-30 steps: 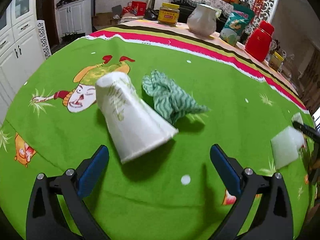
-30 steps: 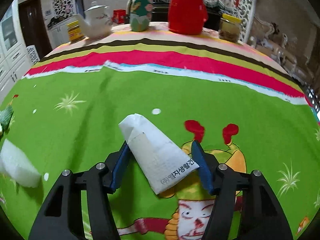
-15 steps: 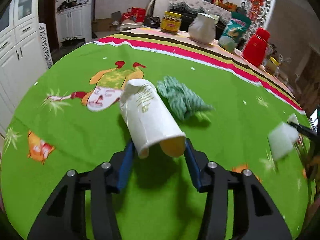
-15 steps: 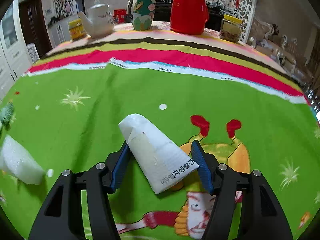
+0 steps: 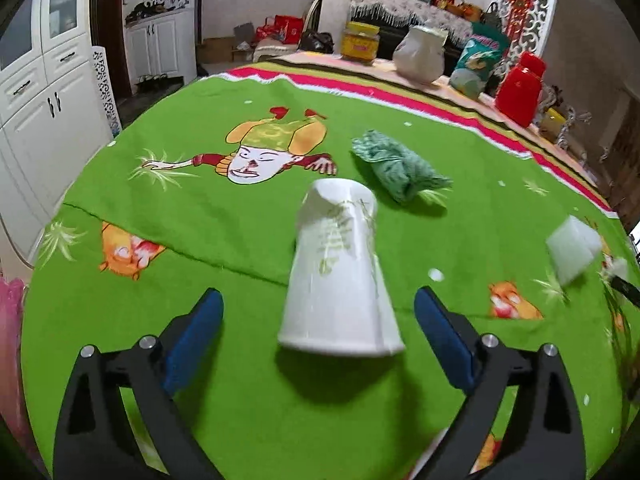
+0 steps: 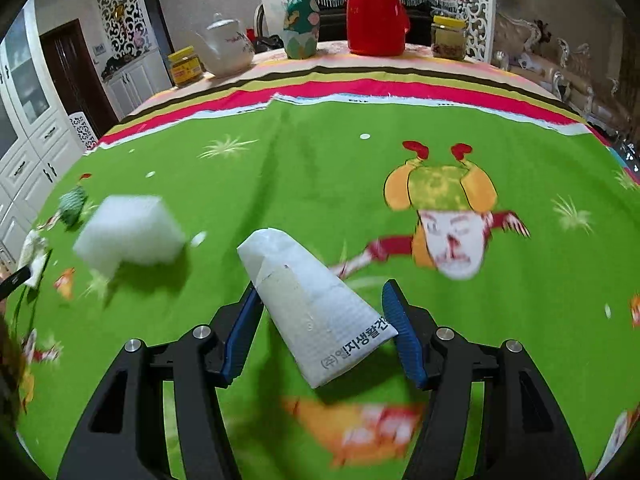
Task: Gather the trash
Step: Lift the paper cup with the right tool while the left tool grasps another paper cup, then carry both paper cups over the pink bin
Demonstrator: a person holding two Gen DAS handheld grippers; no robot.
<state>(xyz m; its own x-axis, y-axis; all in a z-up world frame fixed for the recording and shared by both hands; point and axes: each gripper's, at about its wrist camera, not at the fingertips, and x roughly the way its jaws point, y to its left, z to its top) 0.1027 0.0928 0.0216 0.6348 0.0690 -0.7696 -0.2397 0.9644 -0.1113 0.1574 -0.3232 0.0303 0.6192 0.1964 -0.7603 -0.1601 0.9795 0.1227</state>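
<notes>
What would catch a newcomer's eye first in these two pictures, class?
The bright green cartoon tablecloth fills both views. In the left wrist view a white paper cup lies on its side between the wide-open left tongs, whose jaws have just been opening. In the right wrist view the right tongs clamp a white paper packet printed with Korean text, with a white foam block to its left.

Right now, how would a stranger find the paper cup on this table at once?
Look at the green cartoon tablecloth. Between the open left gripper fingers lies a white paper cup on its side. Unlike the crumpled green cloth behind it, it is smooth and conical.
</notes>
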